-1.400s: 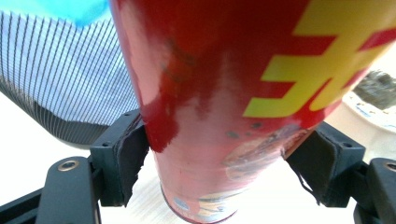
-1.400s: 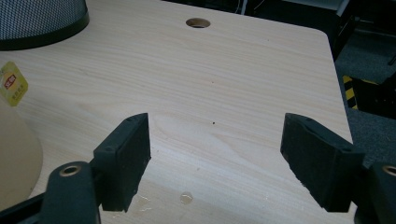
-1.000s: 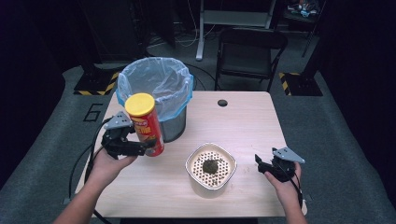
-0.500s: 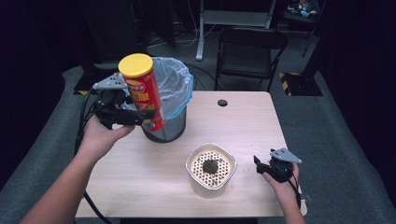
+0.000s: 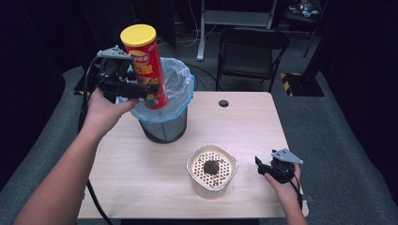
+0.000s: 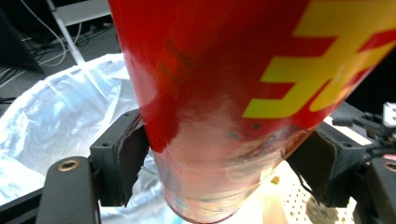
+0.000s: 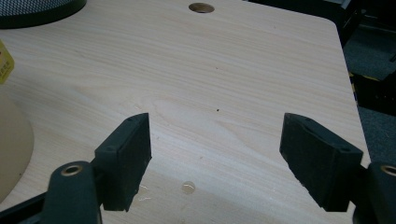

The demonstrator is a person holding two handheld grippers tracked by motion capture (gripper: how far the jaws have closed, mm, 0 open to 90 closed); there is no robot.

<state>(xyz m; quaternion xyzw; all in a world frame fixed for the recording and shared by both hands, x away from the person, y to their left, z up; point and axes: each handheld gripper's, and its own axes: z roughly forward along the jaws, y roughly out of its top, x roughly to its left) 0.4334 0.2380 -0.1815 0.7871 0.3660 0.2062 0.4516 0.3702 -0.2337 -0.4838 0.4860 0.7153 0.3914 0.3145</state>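
Note:
A red chip can (image 5: 145, 65) with a yellow lid is held upright, slightly tilted, in the air at the left rim of the bin (image 5: 164, 117). My left gripper (image 5: 143, 89) is shut on its lower body; in the left gripper view both black pads press the red can (image 6: 224, 93), with the bin's clear liner (image 6: 60, 112) below. My right gripper (image 5: 260, 165) rests low at the table's right front, open, and nothing lies between its jaws (image 7: 215, 158) but bare wood.
A cream pot (image 5: 195, 180) with a perforated insert and a dark lump in it stands at front centre. The wooden table (image 5: 141, 173) has a round hole (image 5: 223, 103) at the back. A black folding chair (image 5: 251, 51) stands behind the table.
My left gripper has lifted the chip can from table height up and back to the bin's rim. The right gripper has stayed where it was.

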